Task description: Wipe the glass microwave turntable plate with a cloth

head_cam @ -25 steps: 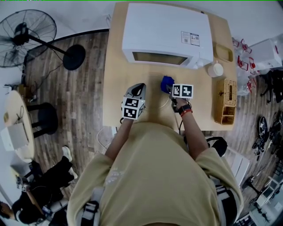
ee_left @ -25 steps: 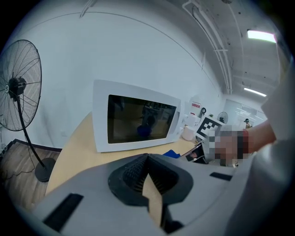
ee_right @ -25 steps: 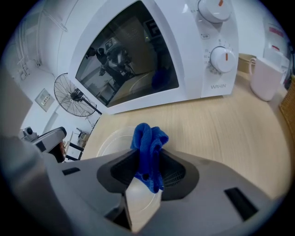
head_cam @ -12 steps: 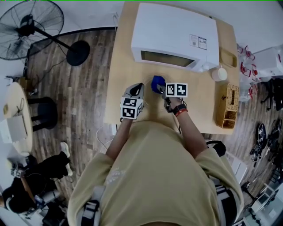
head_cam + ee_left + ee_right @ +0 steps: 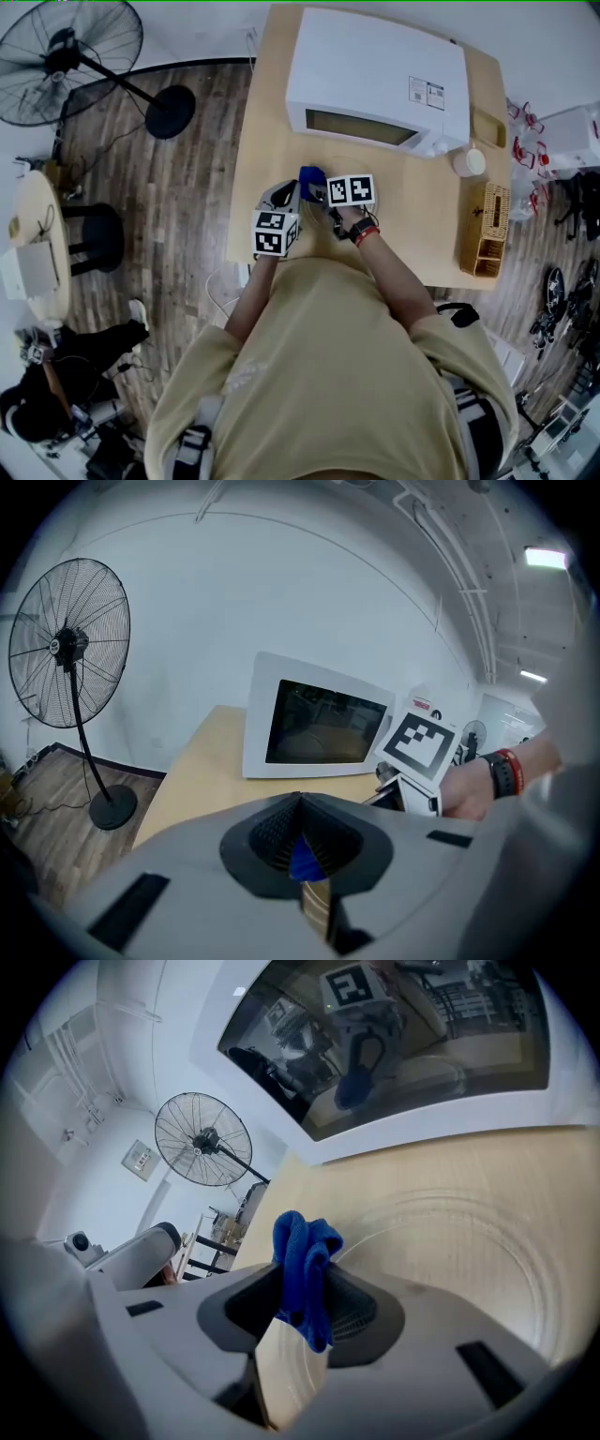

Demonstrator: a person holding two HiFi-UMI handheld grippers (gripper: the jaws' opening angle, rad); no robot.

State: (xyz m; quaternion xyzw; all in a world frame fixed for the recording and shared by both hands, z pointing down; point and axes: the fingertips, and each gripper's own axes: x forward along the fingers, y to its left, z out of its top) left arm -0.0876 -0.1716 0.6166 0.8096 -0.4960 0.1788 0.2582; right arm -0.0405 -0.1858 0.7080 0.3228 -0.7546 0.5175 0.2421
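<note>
The right gripper [image 5: 314, 1302] was shut tight on the blue cloth [image 5: 302, 1251]. The cloth stuck up past its jaws and a bit hung down below them.

The glass plate [image 5: 469, 1241] lay flat on the desk [image 5: 422, 225], right in front of this gripper and partly under it. Most of the round plate spread out ahead and off to the gripper's right. Its rings also showed through the gap low down between the jaws. Past the far rim of the plate stood the microwave [image 5: 375, 75] with its door closed. None of the views showed whether the cloth was touching the glass.

The left gripper [image 5: 300, 803] was just beside the right one, on its left. Its jaws were pressed together. A little blue showed low in the slit between them, and it was not clear if they nipped the cloth or if it was only seen through the gap.

The right gripper was the nearer one to the plate. So the next wipe would likely need the cloth pushed down and forward, then swept to the right.
</note>
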